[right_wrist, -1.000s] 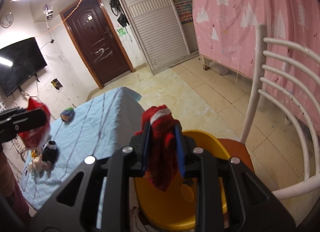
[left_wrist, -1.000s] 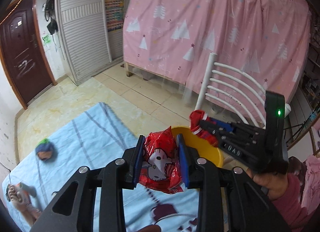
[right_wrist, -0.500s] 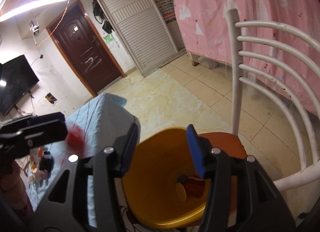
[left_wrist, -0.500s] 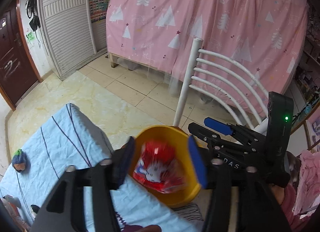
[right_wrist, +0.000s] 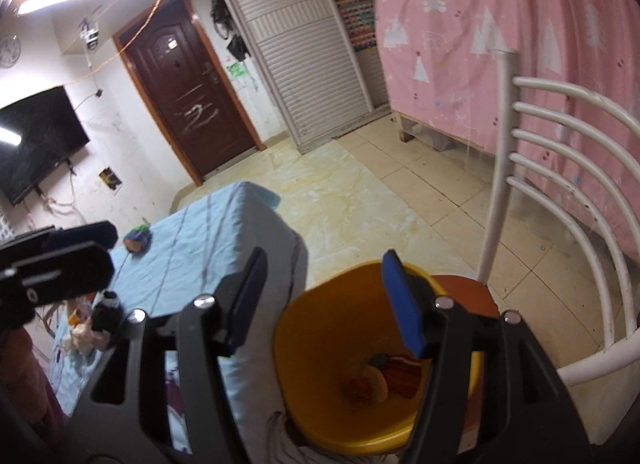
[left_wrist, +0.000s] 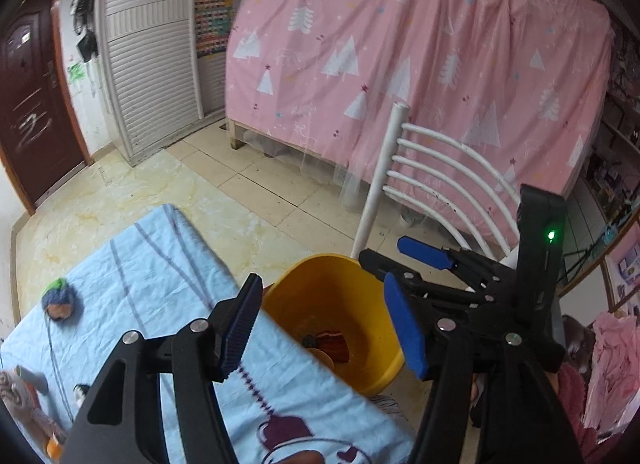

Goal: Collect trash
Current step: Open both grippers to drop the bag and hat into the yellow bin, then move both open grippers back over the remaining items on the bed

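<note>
The trash lies at the bottom of the yellow bucket: a crumpled red wrapper with something dark on top of it and a pale orange round piece beside it, too small to make out further. The bucket stands on the reddish-brown seat of a white chair, pressed close against the edge of the table, which is draped in a light blue cloth with dark stripes.

Both tools hang above the bucket's mouth. The left gripper has its jaws spread wide with nothing between them; through the gap you look straight down into the bucket. The right gripper is likewise spread wide and holds nothing, its blue pads framing the bucket rim. From the left wrist view the right gripper shows on the far side of the bucket, a green light glowing on its body.

Farther out on the table, a small blue and green knitted thing rests near the far edge, well apart from the bucket, and a clutter of small objects sits toward the near corner. Behind the chair hangs a pink curtain printed with white trees. A dark brown door stands in the far wall.
</note>
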### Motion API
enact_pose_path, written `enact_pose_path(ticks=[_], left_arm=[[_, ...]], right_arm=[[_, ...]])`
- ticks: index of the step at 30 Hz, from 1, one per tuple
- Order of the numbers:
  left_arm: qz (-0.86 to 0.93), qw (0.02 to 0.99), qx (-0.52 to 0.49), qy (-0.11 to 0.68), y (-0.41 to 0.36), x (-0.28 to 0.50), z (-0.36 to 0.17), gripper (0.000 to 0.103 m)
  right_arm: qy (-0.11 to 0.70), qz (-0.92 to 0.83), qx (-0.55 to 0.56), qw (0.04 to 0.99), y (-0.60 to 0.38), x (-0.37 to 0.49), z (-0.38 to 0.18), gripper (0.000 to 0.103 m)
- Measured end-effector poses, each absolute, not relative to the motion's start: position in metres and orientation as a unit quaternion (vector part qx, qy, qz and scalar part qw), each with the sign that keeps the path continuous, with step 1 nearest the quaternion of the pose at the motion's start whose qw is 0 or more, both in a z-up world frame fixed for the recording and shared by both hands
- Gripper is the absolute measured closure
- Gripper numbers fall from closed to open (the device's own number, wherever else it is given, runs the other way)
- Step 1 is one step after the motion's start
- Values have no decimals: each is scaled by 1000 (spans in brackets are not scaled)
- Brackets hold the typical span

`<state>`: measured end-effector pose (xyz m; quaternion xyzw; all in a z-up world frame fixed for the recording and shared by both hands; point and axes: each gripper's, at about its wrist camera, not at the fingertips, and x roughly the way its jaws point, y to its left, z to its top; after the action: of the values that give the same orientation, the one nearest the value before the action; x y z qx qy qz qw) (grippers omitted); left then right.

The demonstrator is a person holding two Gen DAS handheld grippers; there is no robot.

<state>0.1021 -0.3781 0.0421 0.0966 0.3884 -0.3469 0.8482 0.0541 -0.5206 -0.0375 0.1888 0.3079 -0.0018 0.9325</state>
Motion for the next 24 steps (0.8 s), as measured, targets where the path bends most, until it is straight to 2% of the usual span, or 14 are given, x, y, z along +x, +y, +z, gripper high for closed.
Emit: enact_pose_path(ticks=[3,24], left_arm=[[-335,857,83,384,-356,101,49,48],[-215,915,34,340,-181,83,77,47]], right_arm=[[309,9,179,934,-504,56,-33,38],[331,105,95,933,-366,90,-13,37]])
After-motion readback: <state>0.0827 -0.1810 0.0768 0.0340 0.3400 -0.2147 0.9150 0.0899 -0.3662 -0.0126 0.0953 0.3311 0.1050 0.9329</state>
